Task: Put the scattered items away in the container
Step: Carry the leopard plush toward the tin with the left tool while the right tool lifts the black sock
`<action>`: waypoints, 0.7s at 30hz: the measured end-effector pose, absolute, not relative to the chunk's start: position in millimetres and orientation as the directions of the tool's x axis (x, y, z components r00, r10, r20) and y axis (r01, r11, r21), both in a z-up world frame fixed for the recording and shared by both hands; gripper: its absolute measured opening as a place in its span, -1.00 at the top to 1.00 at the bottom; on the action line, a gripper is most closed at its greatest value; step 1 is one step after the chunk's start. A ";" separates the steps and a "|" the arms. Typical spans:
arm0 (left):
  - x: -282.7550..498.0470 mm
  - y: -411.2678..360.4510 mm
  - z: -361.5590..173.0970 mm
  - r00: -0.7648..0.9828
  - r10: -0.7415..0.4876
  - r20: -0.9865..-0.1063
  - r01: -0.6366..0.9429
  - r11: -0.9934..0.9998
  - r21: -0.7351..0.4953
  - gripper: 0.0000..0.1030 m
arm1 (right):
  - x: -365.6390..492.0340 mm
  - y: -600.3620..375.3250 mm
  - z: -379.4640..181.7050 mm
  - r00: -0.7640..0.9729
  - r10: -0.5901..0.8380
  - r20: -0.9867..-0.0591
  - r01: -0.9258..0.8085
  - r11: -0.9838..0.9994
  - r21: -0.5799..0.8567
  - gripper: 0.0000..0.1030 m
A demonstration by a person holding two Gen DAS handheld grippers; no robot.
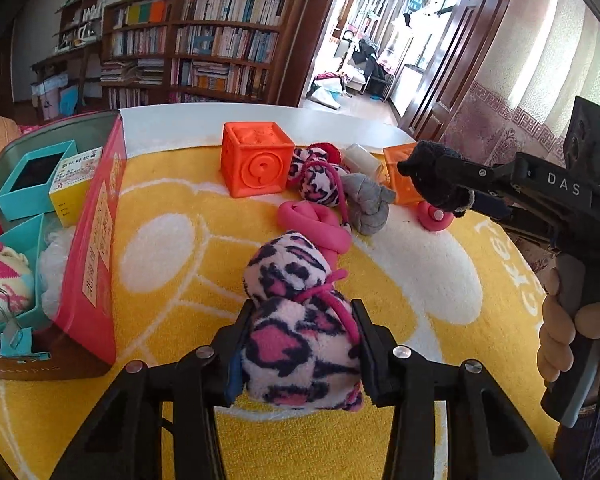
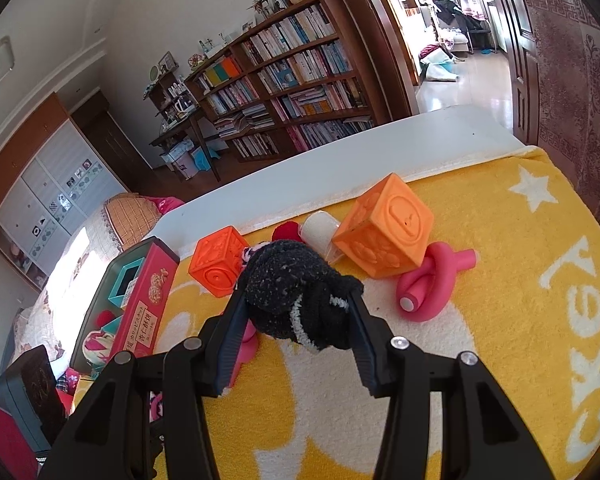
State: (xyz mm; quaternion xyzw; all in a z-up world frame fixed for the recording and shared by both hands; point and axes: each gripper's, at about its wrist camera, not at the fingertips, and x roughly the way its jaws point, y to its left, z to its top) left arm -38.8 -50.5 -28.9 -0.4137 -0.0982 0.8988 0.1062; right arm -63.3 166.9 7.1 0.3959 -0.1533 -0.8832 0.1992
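The left gripper (image 1: 302, 344) has its two black fingers closed against the flanks of a fluffy pink, white and black leopard-print knotted sock bundle (image 1: 296, 320), which sits on the yellow and white terry towel (image 1: 380, 280) covering the table; the pads press into the plush on both sides, so the grasp looks made. To do this step well, I judge the hold should stay firm and the bundle be lifted clear of the towel before it swings left, high enough to pass over the red printed wall of the rectangular biscuit tin (image 1: 96, 256) that serves as the container, then be lowered into a free spot beside the teal cardboard boxes (image 1: 36, 178) rather than dropped on the rim. The bundle lies between the fingers, its lower lobe squeezed and its upper lobe poking out beyond the tips, near the tin's wall. The right gripper (image 2: 300, 308) is clamped on a fuzzy black knotted sock ball (image 2: 296, 292), held above the towel, well apart from the tin. Two orange embossed rubber cubes (image 1: 256, 160) remain on the towel.
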 end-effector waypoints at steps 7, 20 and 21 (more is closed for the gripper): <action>-22.3 -84.4 14.4 -0.734 0.251 -0.631 -0.062 -0.950 -0.306 0.10 | -55.9 158.8 15.2 -0.614 -0.497 -0.613 0.266 -0.861 0.433 -0.03; -4.3 -159.4 31.7 -0.785 0.142 -0.603 0.077 -0.943 -0.323 0.10 | -40.8 128.9 27.0 -0.595 -0.553 -0.583 0.341 -0.831 0.440 -0.03; -4.1 -162.8 33.2 -0.787 0.137 -0.601 0.081 -0.944 -0.321 0.10 | -39.4 126.6 28.7 -0.595 -0.557 -0.579 0.345 -0.828 0.441 -0.03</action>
